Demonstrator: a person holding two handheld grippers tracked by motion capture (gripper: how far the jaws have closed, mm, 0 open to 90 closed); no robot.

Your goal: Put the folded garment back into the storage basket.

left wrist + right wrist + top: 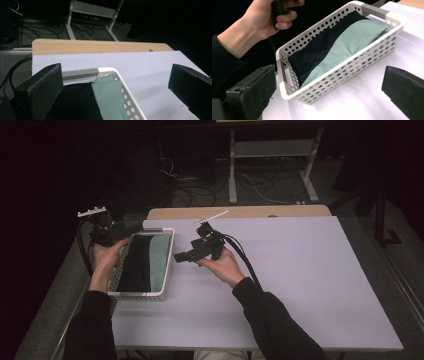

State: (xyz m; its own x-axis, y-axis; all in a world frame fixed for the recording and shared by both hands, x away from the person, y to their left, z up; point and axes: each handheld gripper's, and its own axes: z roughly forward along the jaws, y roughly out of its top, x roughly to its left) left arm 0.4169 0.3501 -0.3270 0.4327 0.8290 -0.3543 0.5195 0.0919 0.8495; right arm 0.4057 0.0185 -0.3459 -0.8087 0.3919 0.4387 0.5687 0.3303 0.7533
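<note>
Both claws, left gripper [131,231] and right gripper [178,256], gape wide and empty, flanking the white perforated plastic basket [166,270] holding folded black cloth [135,262] and green cloth [160,260].

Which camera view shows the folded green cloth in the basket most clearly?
The right gripper view: the green cloth lies in the basket beside a black cloth, seen almost whole. The high view shows it small; the left gripper view shows one end.

Bench [300,270] with pale lavender top, a wood-coloured strip along its far edge. White perforated basket [165,265] sits directly on it at the left end, near the edge, lengthwise front to back. Basket holds folded black cloth [136,262] beside folded green cloth [161,257].
</note>
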